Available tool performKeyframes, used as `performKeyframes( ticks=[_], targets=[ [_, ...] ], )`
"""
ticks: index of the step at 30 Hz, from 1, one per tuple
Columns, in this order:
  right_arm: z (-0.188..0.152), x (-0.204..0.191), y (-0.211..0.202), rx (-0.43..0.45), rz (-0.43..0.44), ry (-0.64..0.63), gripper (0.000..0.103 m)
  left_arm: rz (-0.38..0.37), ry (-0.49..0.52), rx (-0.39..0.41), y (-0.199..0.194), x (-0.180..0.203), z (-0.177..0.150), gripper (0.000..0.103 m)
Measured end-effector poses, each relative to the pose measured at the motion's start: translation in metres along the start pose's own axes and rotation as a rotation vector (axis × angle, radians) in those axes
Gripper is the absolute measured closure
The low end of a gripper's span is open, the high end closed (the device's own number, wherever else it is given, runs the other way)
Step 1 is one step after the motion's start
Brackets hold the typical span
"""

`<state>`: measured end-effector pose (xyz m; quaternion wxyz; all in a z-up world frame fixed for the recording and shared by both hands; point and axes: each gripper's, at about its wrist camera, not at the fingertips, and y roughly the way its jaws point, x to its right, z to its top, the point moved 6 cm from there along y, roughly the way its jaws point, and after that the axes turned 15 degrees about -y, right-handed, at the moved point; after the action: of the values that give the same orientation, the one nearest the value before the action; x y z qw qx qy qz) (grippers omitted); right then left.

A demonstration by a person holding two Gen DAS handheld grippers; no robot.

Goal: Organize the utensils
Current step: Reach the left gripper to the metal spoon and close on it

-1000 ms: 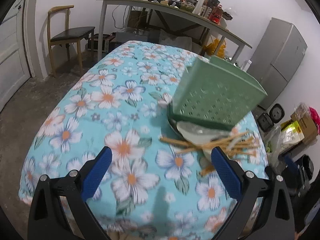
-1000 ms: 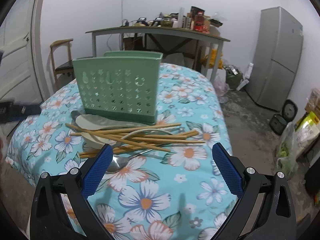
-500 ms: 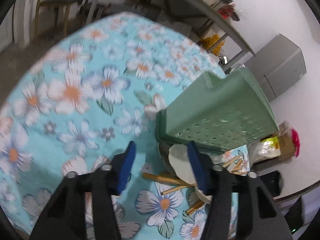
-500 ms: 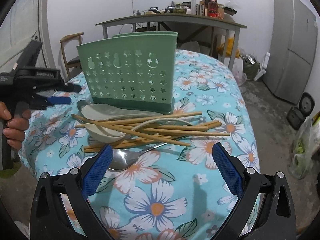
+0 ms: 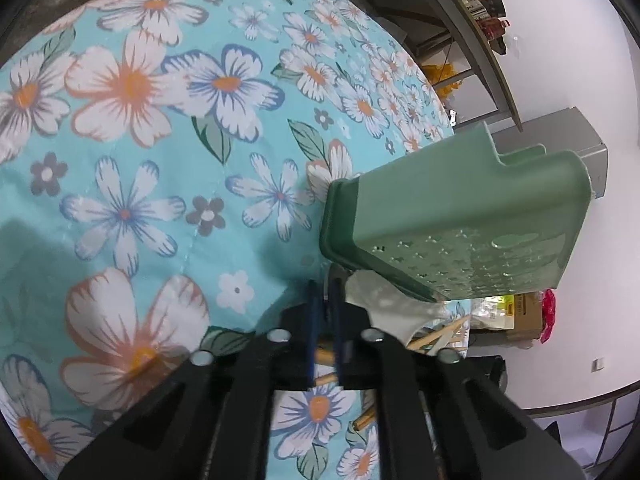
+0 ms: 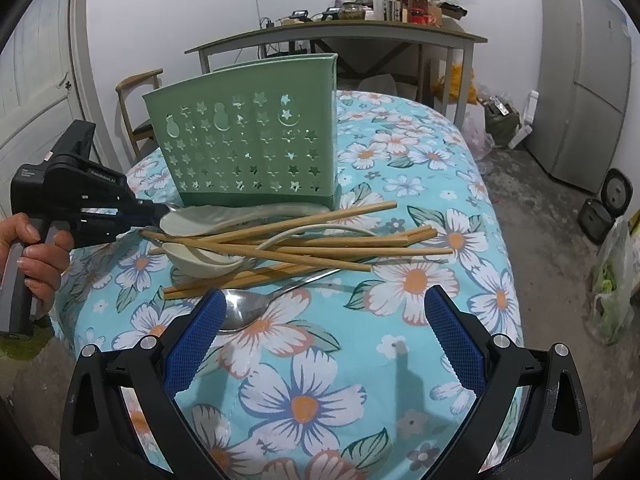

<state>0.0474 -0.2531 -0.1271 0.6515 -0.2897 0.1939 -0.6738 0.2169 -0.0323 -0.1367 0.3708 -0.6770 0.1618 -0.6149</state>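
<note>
Left gripper (image 6: 154,212) was seen nearly closed at the left end of the pile; whether anything was pinched could not be told. Translucent white plastic spoon (image 6: 224,216), long axis left-right, lay before green perforated plastic holder (image 6: 248,140). Right gripper (image 6: 322,334) was held wide, empty, nearer.

Your right gripper (image 6: 320,334): black plastic frame, blue cross-hatched pads (image 6: 194,338), silver screws at the pivots. Left gripper (image 5: 325,312): same black body, blue pads, white lettering on the side. Your left hand (image 6: 38,254) is bare-skinned.
</note>
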Motion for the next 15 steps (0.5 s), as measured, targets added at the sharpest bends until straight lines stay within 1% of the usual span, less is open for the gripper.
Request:
performKeyframes(
  ticks=[2,5,7,12,15],
  targets=[
    [0.000,0.000,-0.005,0.005,-0.007,-0.004,0.008,-0.002,0.005,0.018,-0.003,0.002,-0.002,0.101],
    [0.000,0.001,-0.011,0.014,-0.018,-0.014,0.008,0.004,0.027,0.068,-0.017,0.006,-0.004,0.101],
    [-0.001,0.001,-0.015,0.019,-0.026,-0.022,0.008,0.039,0.069,0.131,-0.033,0.009,-0.006,0.101],
    [0.006,0.000,-0.024,0.050,-0.021,-0.043,0.008,0.131,0.150,0.252,-0.069,0.005,-0.012,0.101],
    [0.016,-0.005,-0.028,0.079,-0.016,-0.069,0.008,0.162,0.165,0.298,-0.087,-0.002,-0.012,0.101]
  ],
)
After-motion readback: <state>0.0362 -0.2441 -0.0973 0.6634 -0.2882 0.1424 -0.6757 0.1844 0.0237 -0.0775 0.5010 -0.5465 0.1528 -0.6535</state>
